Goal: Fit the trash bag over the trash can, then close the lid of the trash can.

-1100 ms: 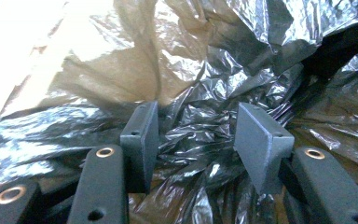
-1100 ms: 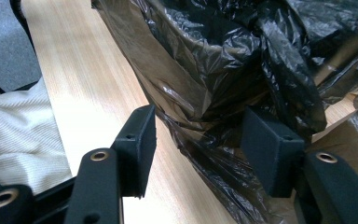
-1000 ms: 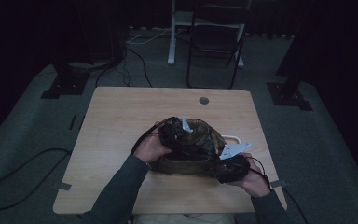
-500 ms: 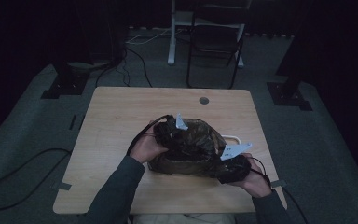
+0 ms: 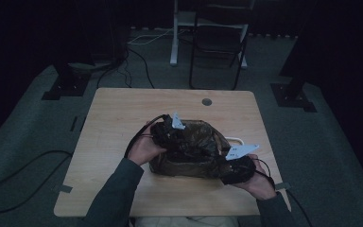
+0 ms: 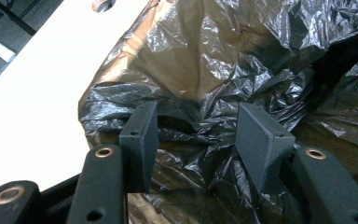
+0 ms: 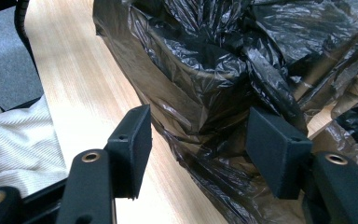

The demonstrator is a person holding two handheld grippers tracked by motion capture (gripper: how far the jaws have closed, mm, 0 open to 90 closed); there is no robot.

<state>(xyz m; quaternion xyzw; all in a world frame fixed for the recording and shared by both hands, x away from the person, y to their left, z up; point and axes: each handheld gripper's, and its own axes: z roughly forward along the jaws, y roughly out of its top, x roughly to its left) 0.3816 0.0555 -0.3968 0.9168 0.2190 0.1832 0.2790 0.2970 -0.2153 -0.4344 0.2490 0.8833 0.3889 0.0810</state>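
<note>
Dark plastic bag (image 5: 191, 153) sits center-lower on the wooden table (image 5: 123, 118), apparently pulled over a boxy container; edges show through the film in the right gripper view (image 7: 186, 88). Fitting looks partly done: film is draped over the top and sides but loose, crumpled and bunched, so smoothing or tucking is probably left.

Left gripper (image 6: 196, 135) is on the bag's upper left in the high view (image 5: 170, 135), jaws mid-wide, crinkled film lying between the pads; can't tell if they pinch it. Right gripper (image 7: 198, 140) is at the bag's lower right corner (image 5: 236, 170), jaws just opened to wide, bag edge between them, not pinched.

Table otherwise bare, with a grommet hole (image 5: 206, 101) near the top edge. Dim room: grey carpet, floor cables (image 5: 23, 179) at left, chair (image 5: 217, 42) top center.
</note>
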